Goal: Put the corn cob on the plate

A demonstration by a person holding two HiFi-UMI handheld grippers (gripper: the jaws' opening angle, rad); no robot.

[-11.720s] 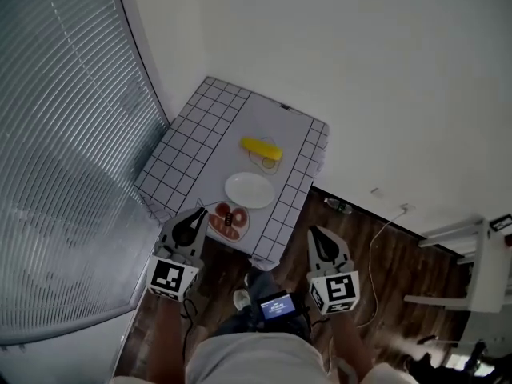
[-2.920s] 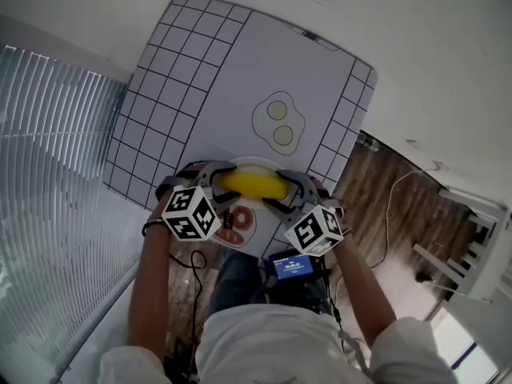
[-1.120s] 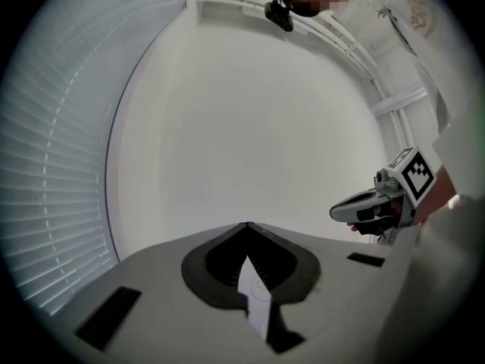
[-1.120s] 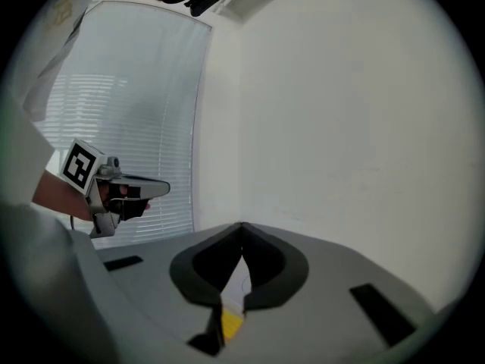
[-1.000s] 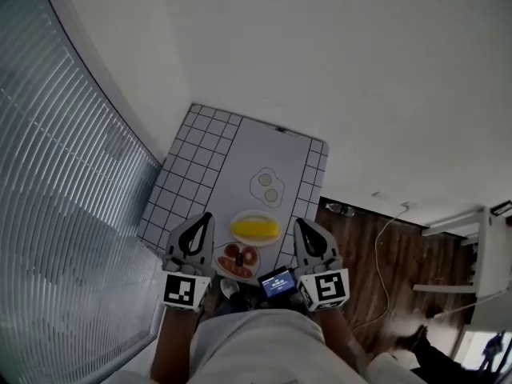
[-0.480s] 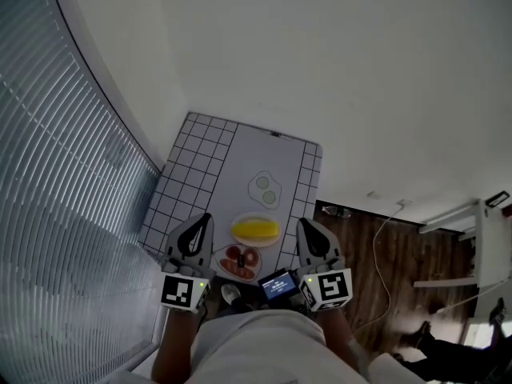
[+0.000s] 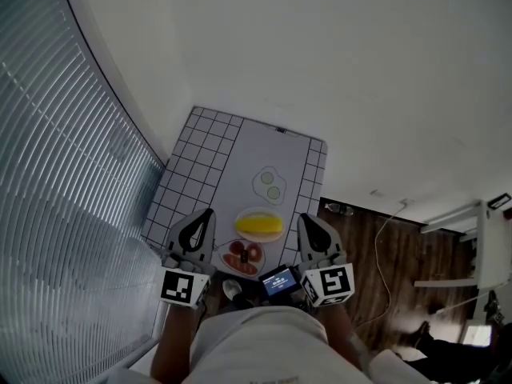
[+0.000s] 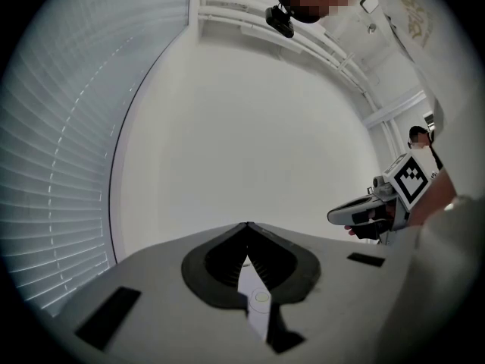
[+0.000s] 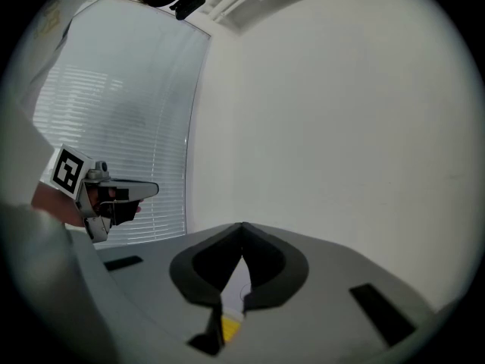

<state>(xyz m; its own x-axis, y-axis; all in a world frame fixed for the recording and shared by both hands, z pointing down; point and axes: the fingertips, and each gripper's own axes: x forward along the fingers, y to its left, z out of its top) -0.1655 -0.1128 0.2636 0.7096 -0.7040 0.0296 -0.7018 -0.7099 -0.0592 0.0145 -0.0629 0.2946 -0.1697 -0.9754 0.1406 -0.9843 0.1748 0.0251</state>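
The yellow corn cob (image 7: 258,225) lies on the white plate (image 7: 258,213) near the front of the grid-patterned table (image 7: 200,146). My left gripper (image 7: 209,213) hangs to the left of the plate, shut and empty. My right gripper (image 7: 302,218) hangs to the plate's right, also shut with nothing in it. Neither touches the cob. In the left gripper view the jaws (image 8: 246,224) meet against a bare wall, and the right gripper (image 8: 364,214) shows at the side. A sliver of the yellow cob (image 9: 229,326) shows below the shut jaws in the right gripper view.
A small plate with red food slices (image 7: 242,257) sits just in front of the corn plate. A fried-egg print (image 7: 272,185) lies farther back on the table. Window blinds (image 7: 56,174) run along the left; wooden floor (image 7: 384,262) lies to the right of the table.
The cob, first on the far egg print, then carried between both grippers, now rests on the plate with both grippers drawn back. Over the last second nothing has moved.
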